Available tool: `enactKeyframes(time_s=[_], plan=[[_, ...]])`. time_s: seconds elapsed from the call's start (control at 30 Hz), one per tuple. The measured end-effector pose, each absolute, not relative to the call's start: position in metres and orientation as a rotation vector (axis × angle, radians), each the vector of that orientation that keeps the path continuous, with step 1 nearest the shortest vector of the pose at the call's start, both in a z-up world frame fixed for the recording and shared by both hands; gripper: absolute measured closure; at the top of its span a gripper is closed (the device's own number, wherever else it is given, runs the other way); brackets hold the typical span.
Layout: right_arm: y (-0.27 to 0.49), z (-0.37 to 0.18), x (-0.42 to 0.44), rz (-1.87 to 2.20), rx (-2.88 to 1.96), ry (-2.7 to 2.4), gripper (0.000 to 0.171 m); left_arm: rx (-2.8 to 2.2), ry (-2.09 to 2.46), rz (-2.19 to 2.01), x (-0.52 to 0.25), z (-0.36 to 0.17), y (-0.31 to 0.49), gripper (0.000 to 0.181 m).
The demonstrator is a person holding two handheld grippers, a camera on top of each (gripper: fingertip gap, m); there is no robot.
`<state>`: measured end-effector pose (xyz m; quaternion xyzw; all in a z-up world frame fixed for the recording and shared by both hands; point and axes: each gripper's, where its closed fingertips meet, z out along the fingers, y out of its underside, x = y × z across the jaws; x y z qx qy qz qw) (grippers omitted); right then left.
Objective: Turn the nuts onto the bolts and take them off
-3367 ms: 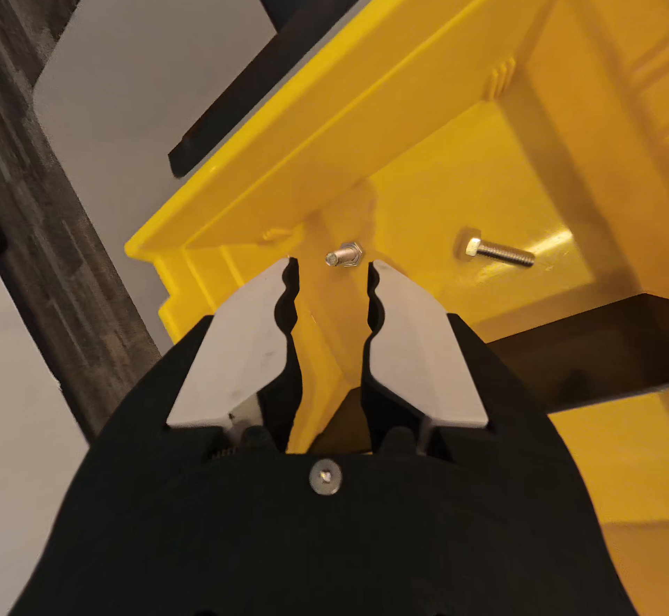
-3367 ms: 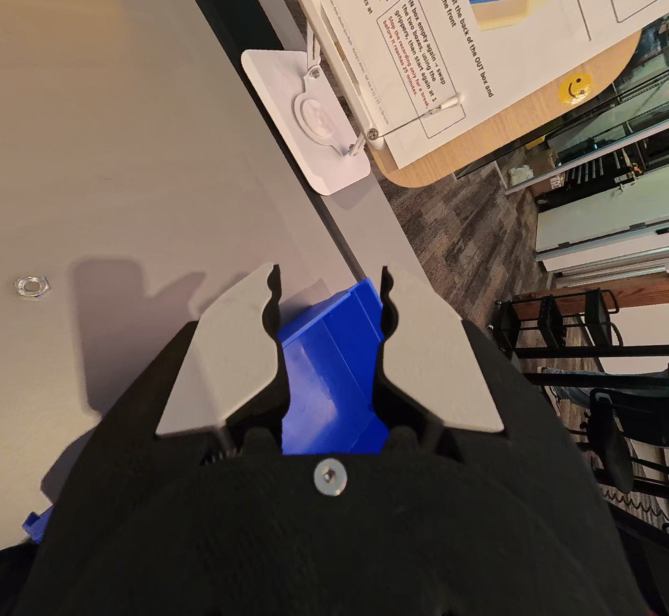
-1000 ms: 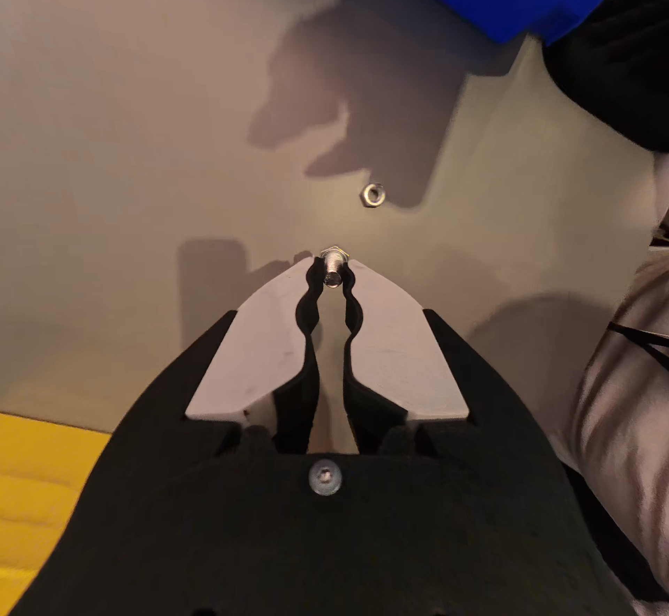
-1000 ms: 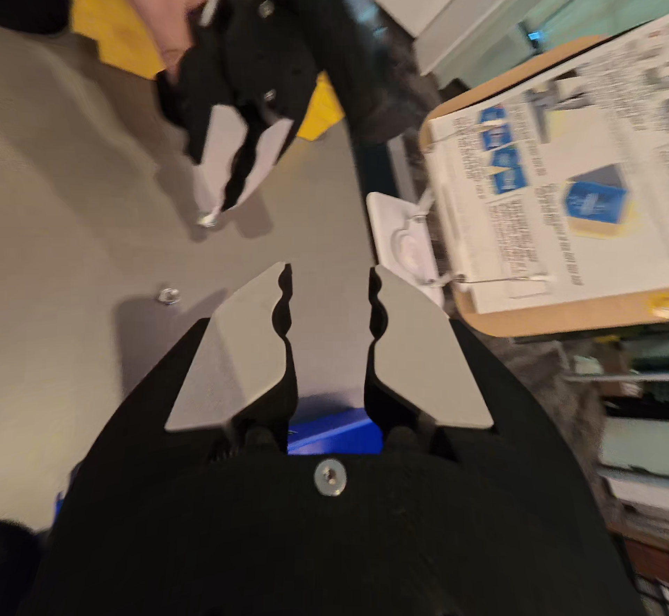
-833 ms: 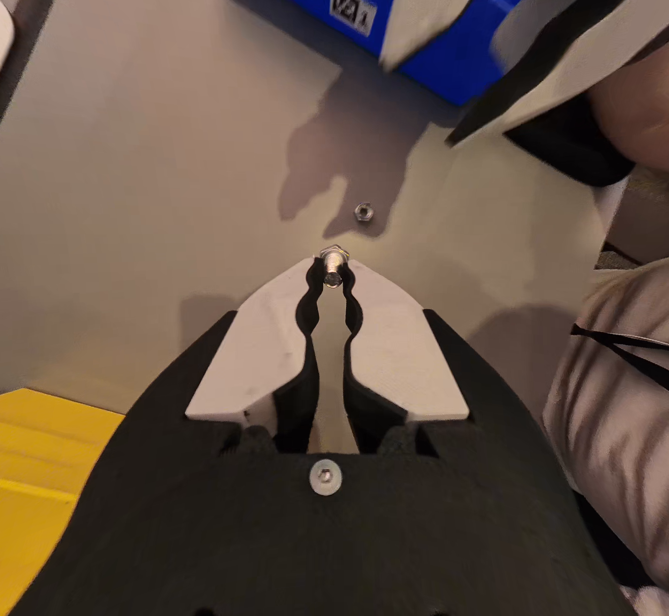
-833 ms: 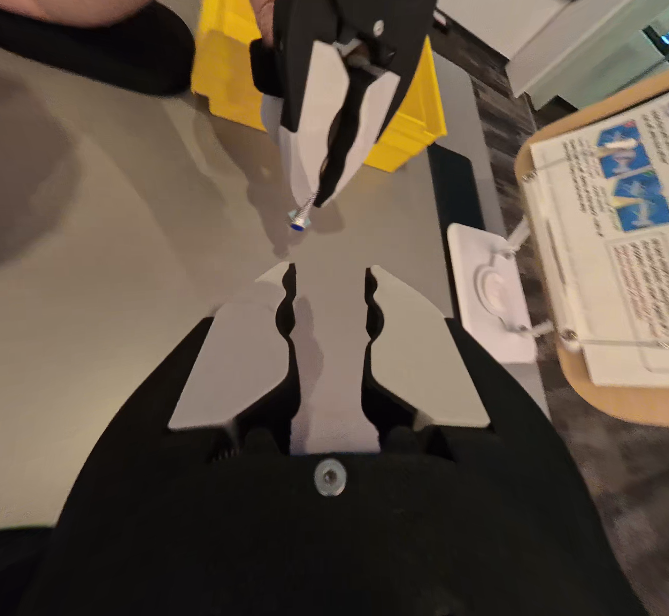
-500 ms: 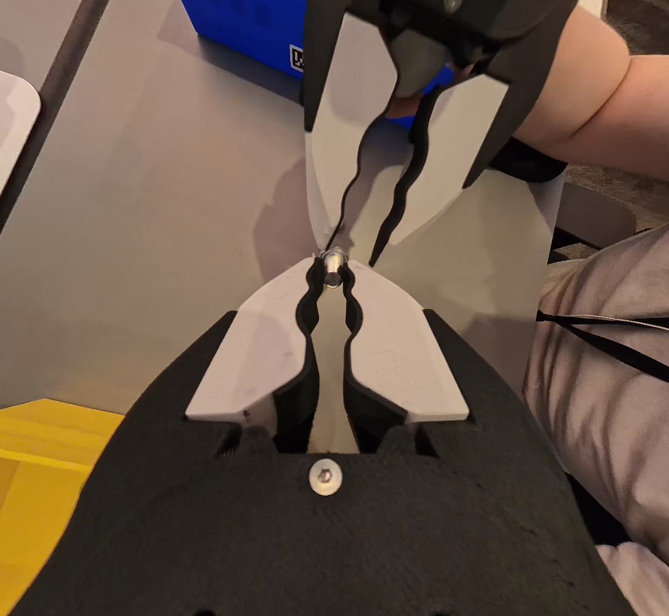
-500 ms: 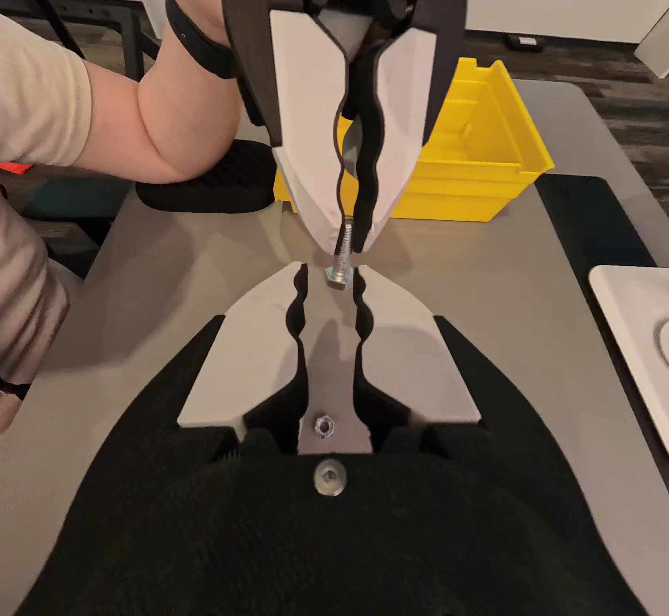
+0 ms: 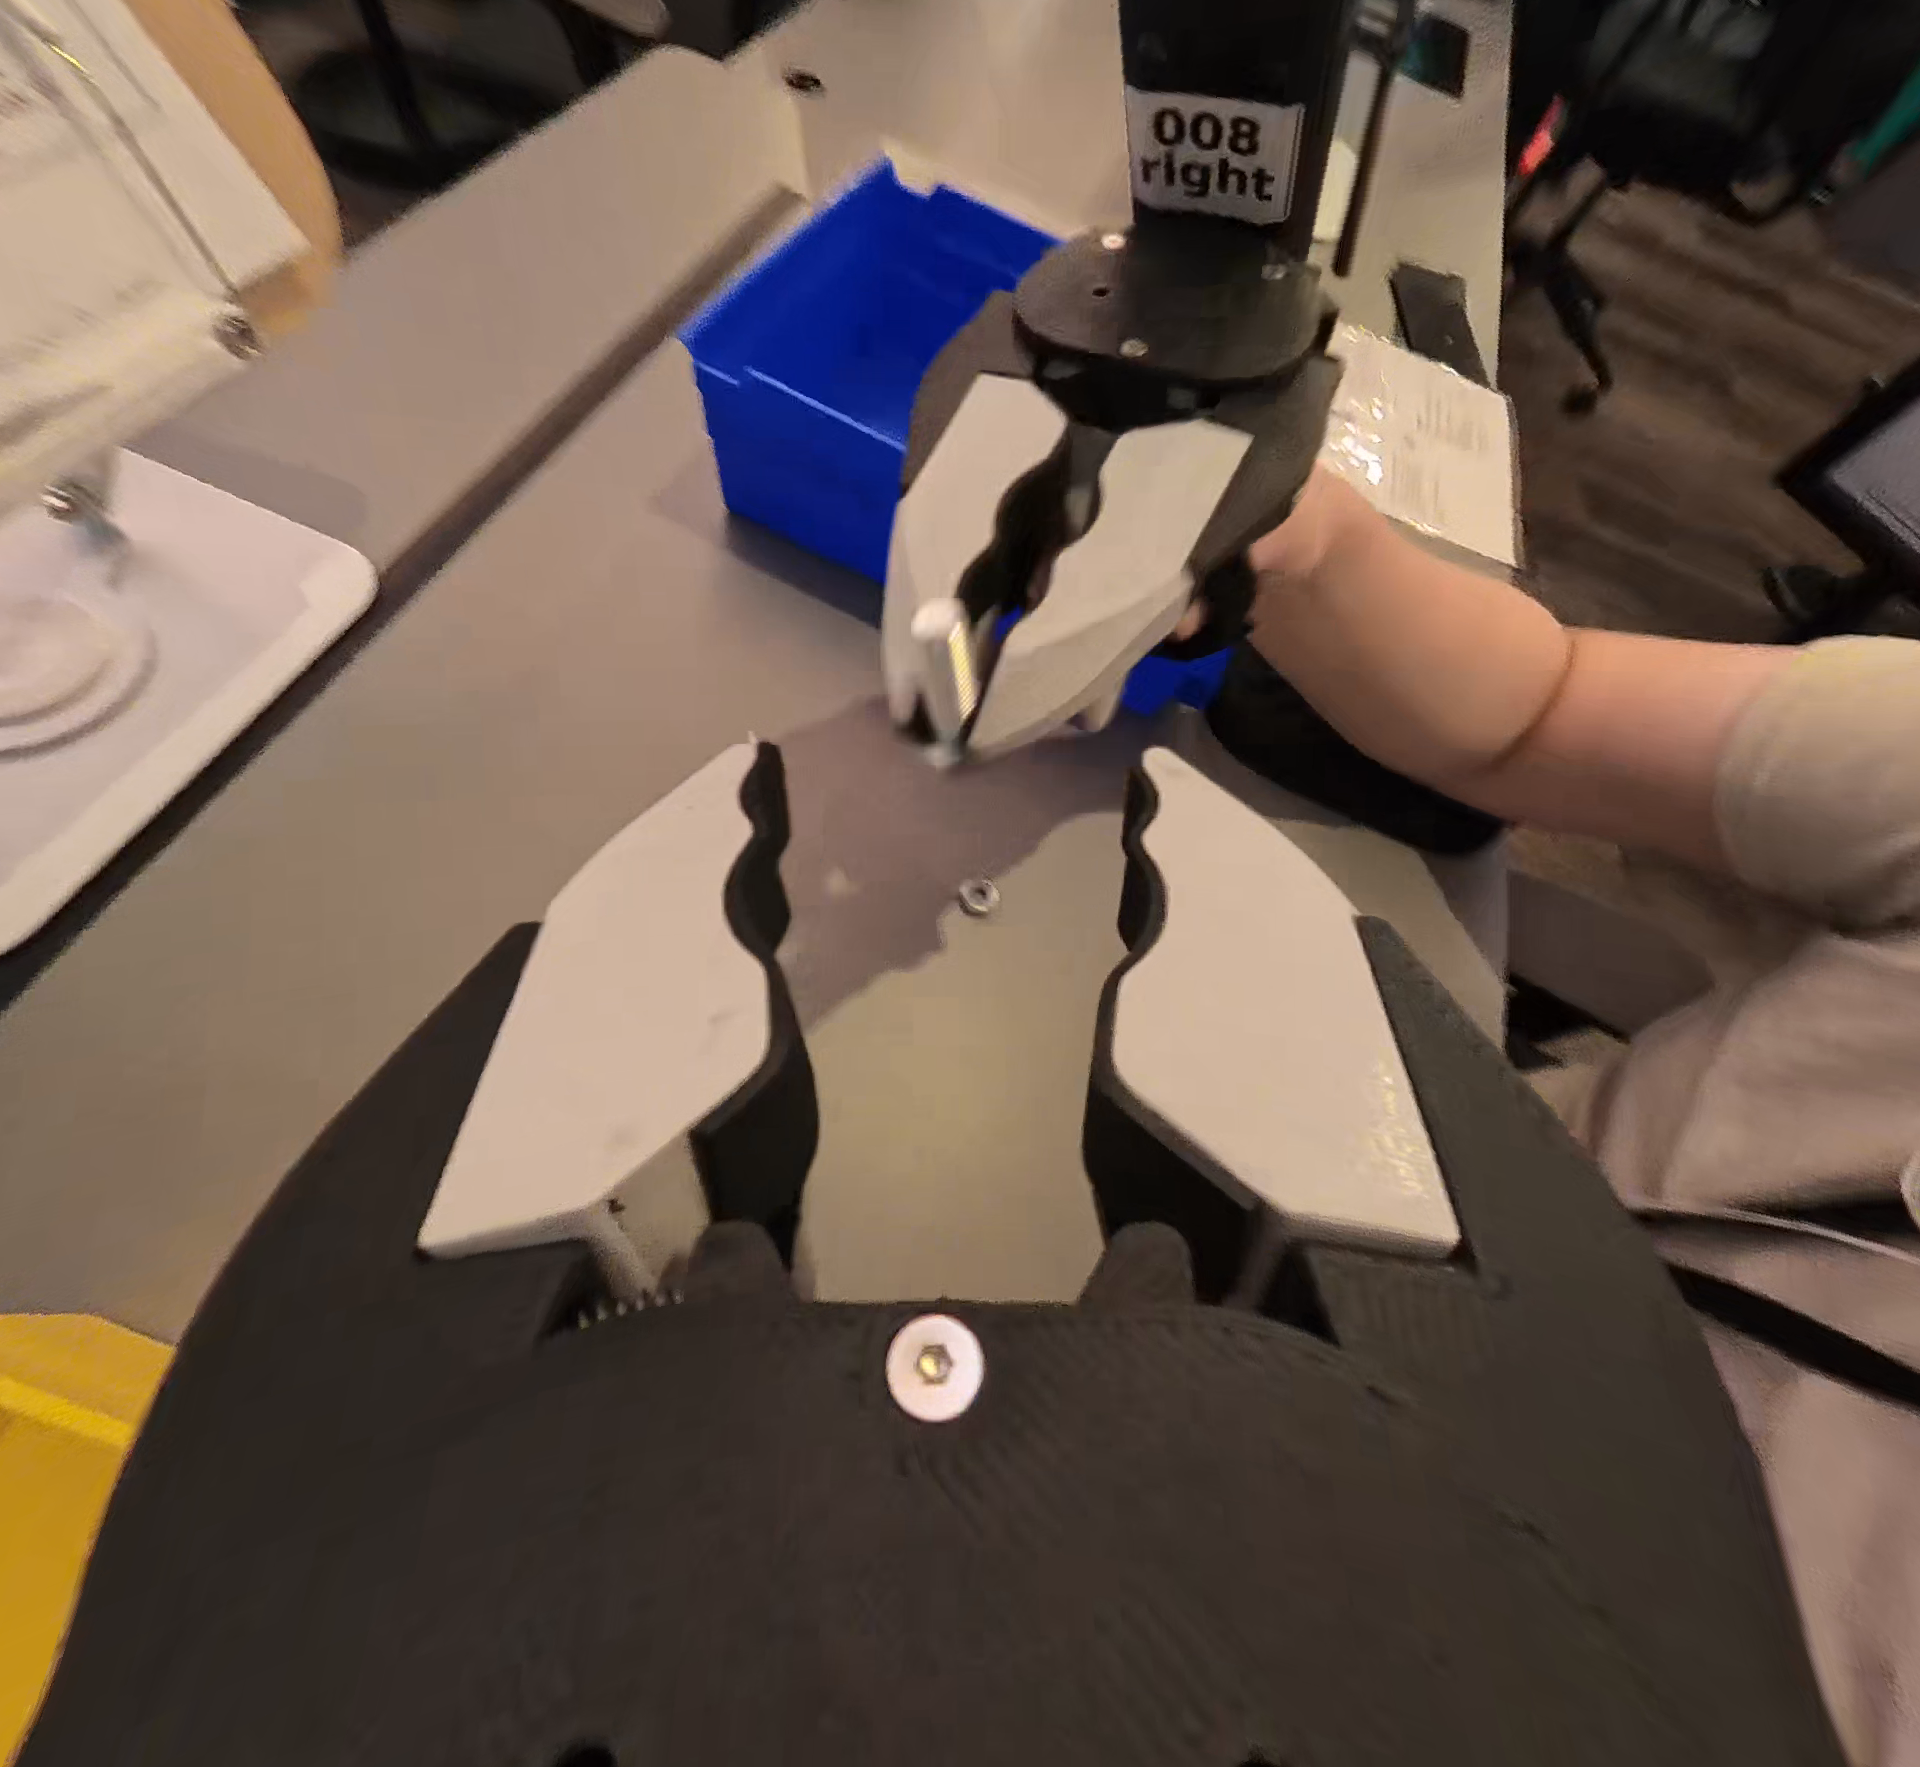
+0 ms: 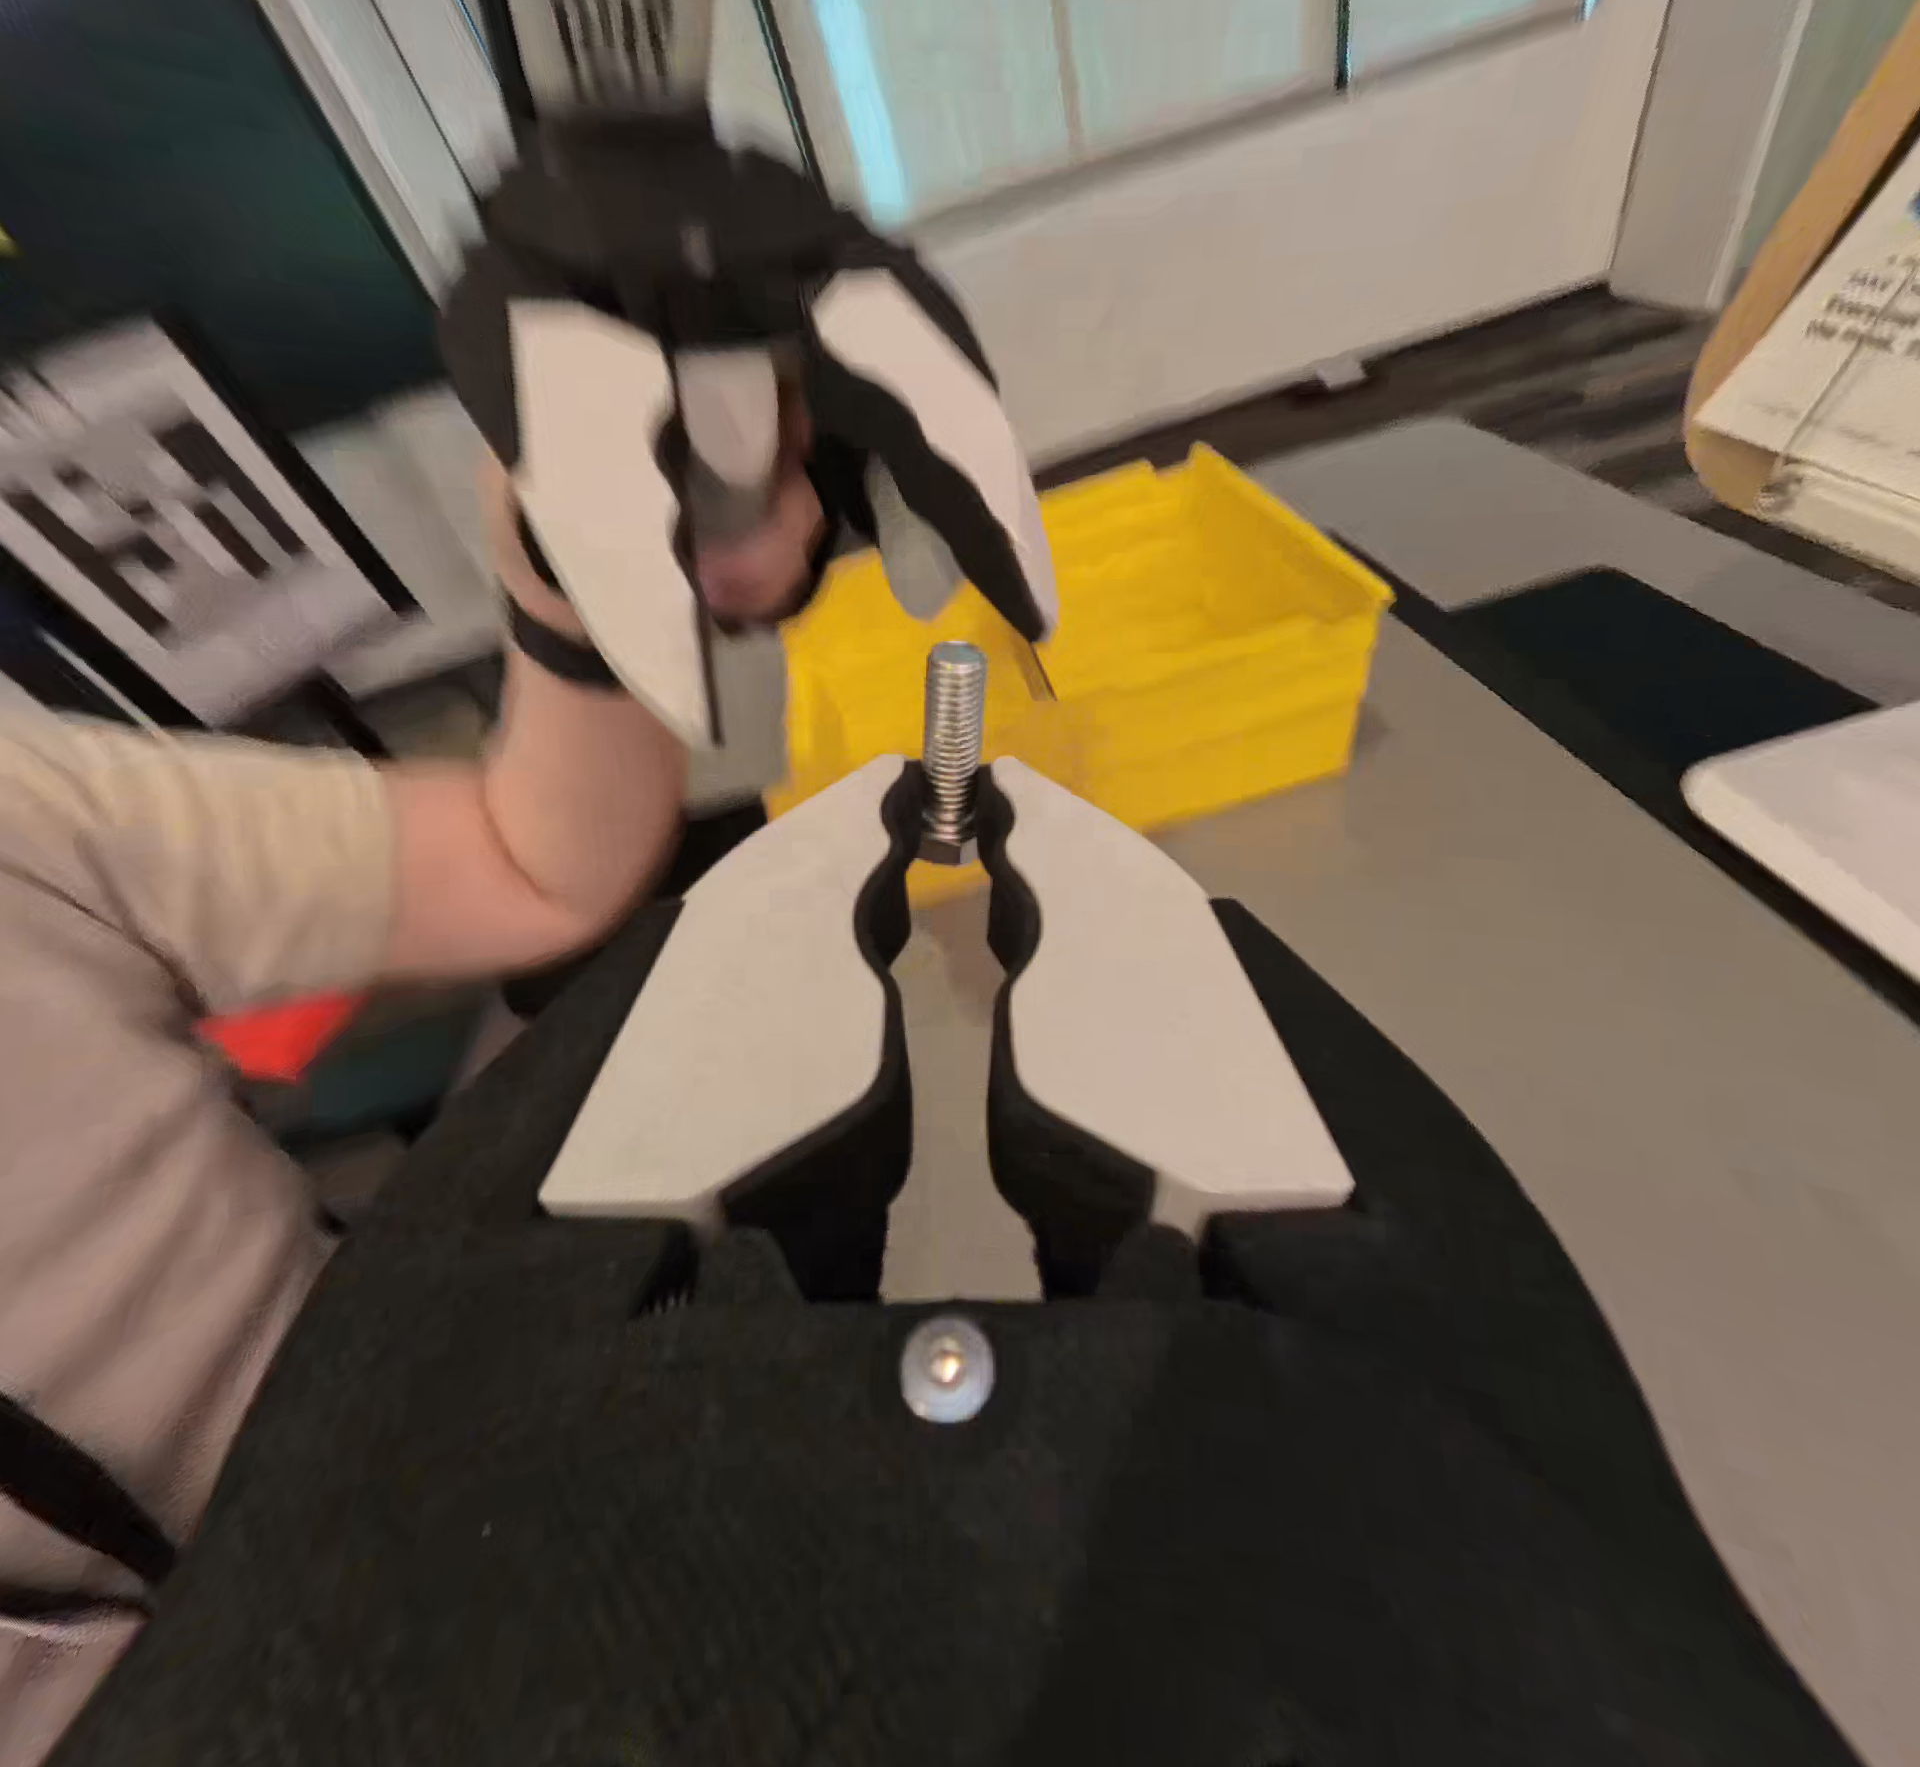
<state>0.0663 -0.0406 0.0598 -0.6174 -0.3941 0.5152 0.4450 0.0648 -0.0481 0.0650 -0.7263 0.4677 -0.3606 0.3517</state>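
My right gripper [image 10: 948, 777] is shut on the head end of a silver bolt [image 10: 954, 730], whose threaded shank sticks out past the fingertips. In the left wrist view the right gripper [image 9: 945, 746] points down at the grey table [image 9: 468, 782] with the bolt [image 9: 951, 668] in it. My left gripper [image 9: 951, 772] is open and empty, a short way back from the bolt. It also shows in the right wrist view [image 10: 868, 694], blurred, just beyond the bolt's tip. A loose nut [image 9: 977, 896] lies on the table between the left fingers.
A blue bin [image 9: 831, 387] stands behind the right gripper and a yellow bin [image 10: 1195, 616] behind the left one. A white stand base [image 9: 156, 678] and a clipboard with paper [image 10: 1829, 346] sit along one side. The person's forearm [image 9: 1455, 678] reaches in. The tips of both grippers are at nearly the same place.
The bolt has passed from the left gripper to the right one. The right gripper shut on the bolt's head. The left gripper opened and drew back.
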Motion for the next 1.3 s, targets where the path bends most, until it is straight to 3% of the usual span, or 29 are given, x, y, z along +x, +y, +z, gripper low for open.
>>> enactKeyframes(time_s=[0.17,0.3,0.5,0.67,0.83,0.9,1.23,1.3], plan=[[-0.046,0.097,0.080,1.481,-1.339,-0.843,0.161,-1.787,1.233,-0.969,0.093,0.062,-0.051,0.115],[-0.052,0.103,0.078,1.374,-1.279,-0.882,0.161,-1.687,1.240,-0.992,0.109,0.069,-0.059,0.124],[-0.064,0.114,0.079,1.307,-1.183,-0.939,0.161,-1.591,1.224,-1.104,0.110,0.087,-0.071,0.153],[-0.068,0.115,0.079,1.325,-1.183,-0.954,0.161,-1.551,1.256,-1.050,0.108,0.088,-0.072,0.163],[-0.068,0.122,0.088,1.272,-1.195,-0.956,0.152,-1.562,1.304,-0.908,0.110,0.079,-0.069,0.164],[-0.069,0.126,0.092,1.253,-1.188,-0.957,0.160,-1.545,1.303,-0.902,0.112,0.080,-0.070,0.164],[-0.075,0.125,0.093,1.078,-1.209,-1.059,0.161,-1.485,1.312,-0.943,0.113,0.087,-0.078,0.163],[-0.072,0.126,0.095,1.013,-1.225,-1.050,0.161,-1.445,1.300,-0.942,0.112,0.091,-0.079,0.151]])
